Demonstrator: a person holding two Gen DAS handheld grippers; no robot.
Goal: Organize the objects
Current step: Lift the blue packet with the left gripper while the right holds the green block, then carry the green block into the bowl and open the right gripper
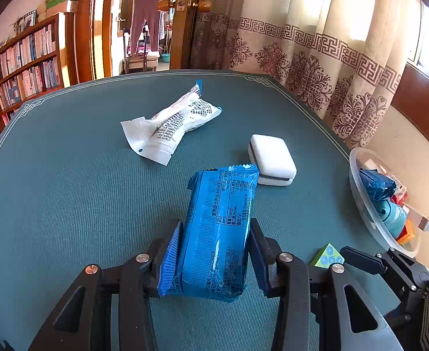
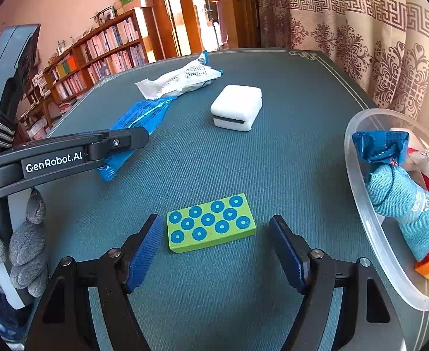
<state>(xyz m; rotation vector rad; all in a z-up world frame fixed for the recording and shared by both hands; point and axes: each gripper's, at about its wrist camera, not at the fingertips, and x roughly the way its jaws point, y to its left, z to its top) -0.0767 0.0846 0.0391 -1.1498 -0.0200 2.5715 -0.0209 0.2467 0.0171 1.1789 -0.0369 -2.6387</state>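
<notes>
My left gripper (image 1: 214, 234) is shut on a blue snack packet (image 1: 217, 231), its pads pressing both long sides just over the green table mat. The packet also shows in the right wrist view (image 2: 138, 120), with the left gripper (image 2: 118, 143) over it. My right gripper (image 2: 216, 234) is open, its jaws standing either side of a green block with blue dots (image 2: 211, 222) that lies flat on the mat, touching neither pad. The block's corner shows in the left wrist view (image 1: 328, 256). A white packet (image 1: 173, 122) and a white box (image 1: 273, 159) lie farther back.
A clear plastic bin (image 2: 358, 193) at the right table edge holds a blue wrapper, a teal cloth pouch, an orange block and other packets. The same bin shows in the left wrist view (image 1: 358, 193). Curtains hang behind the table, a bookshelf stands at left.
</notes>
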